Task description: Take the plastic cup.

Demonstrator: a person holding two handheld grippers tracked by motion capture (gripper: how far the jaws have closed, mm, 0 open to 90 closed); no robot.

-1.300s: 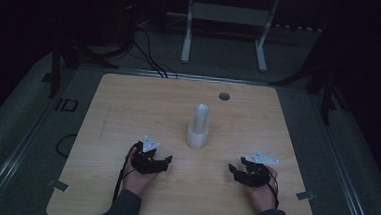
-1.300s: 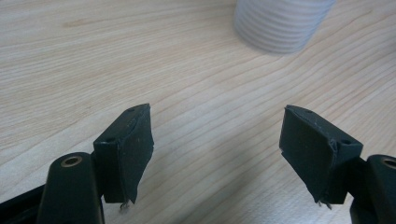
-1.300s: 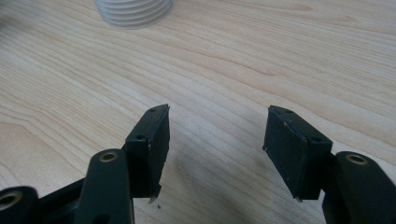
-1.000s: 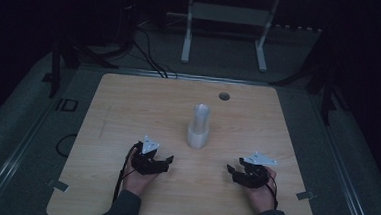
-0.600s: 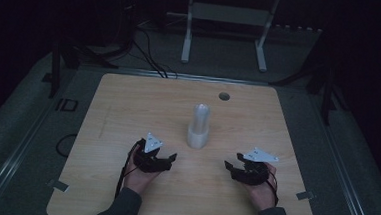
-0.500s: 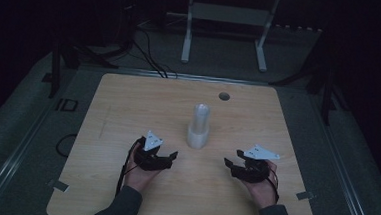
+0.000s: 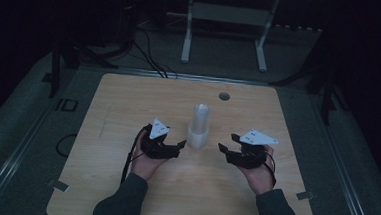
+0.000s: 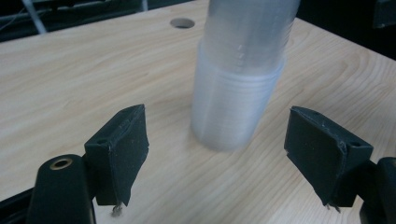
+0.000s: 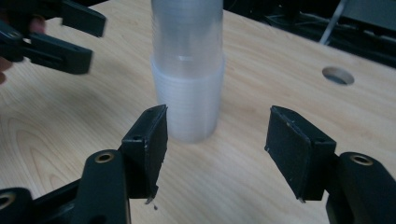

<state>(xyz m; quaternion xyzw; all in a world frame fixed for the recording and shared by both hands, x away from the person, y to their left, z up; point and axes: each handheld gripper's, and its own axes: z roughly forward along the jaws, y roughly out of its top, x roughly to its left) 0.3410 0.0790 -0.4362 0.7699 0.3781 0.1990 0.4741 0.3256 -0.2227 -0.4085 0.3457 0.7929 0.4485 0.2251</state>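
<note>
Dim lab or recording studio, bare wooden table (image 7: 128, 113), cables (image 7: 146, 54), metal stand (image 7: 224, 19) behind

The worktop (image 7: 128, 113) is a pale wooden board with rounded corners and a visible grain; it sits on a dark grey floor (image 7: 22, 127); a round hole (image 7: 224, 96) pierces it near the far edge, a little right of centre; a stack of clear plastic cups (image 7: 199, 126) stands upright on it, about mid-board, nearer than the hole; two small grey tabs stick out at its near corners, one left (image 7: 56, 185), one right (image 7: 306, 195).
</note>
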